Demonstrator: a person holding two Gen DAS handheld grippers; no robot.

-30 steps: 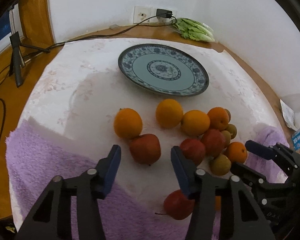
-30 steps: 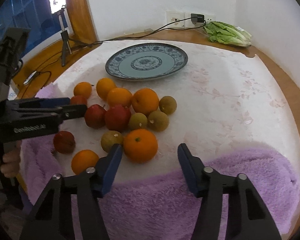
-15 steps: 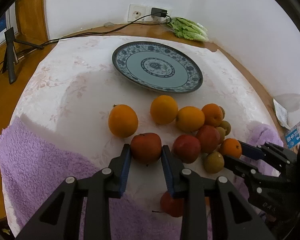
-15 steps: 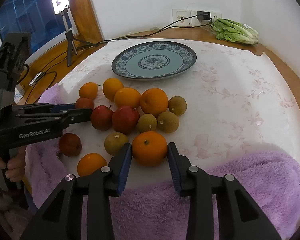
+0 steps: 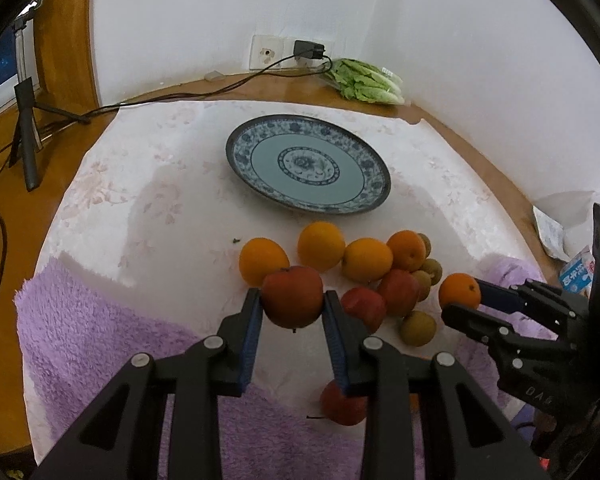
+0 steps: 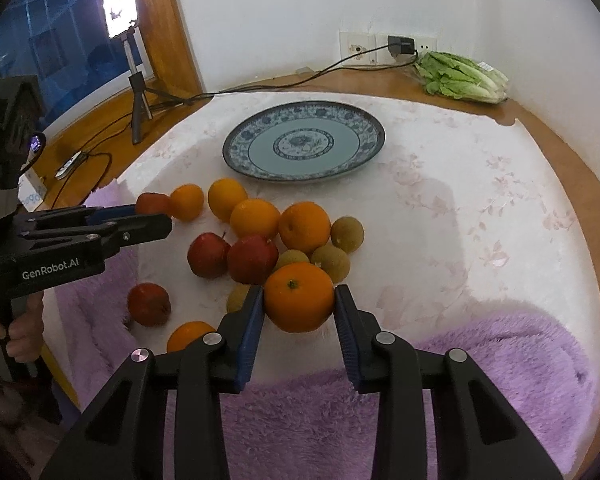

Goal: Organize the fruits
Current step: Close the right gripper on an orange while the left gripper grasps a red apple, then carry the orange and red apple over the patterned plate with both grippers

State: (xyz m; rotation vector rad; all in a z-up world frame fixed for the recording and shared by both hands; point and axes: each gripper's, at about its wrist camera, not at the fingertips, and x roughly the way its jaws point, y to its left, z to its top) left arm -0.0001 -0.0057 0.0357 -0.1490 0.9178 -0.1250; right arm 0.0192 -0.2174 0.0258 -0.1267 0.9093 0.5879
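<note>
Covering most of the round table, a white floral cloth [image 6: 480, 208] carries everything, with a purple towel [image 6: 500, 360] over its near edge, likely as padding. Blue patterned plate [image 5: 374, 194] sits bare toward the back, apart from the fruit, so it is probably the sorting target. Fruit pile [image 6: 284, 236] lies loose between plate and towel: oranges at the back, red apples in the middle, small brown-green fruits on the right side, plus a stray apple [image 6: 148, 304] and a stray orange [image 6: 186, 336] near the towel. Left gripper [image 5: 292, 306] is closed down onto a red apple [image 5: 293, 296], blue pads pressing both sides, apple appearing lifted slightly off the cloth just in front of an orange. Right gripper [image 6: 299, 304] is likewise clamped on an orange [image 6: 299, 297] at the front of the pile, squeezed across its widest part for a steady hold. Both picks come from the pile's near edge, easiest reach without nudging neighbours. Lettuce [image 6: 462, 76] and a charger cable [image 6: 284, 84] sit at the wall, out of play.
</note>
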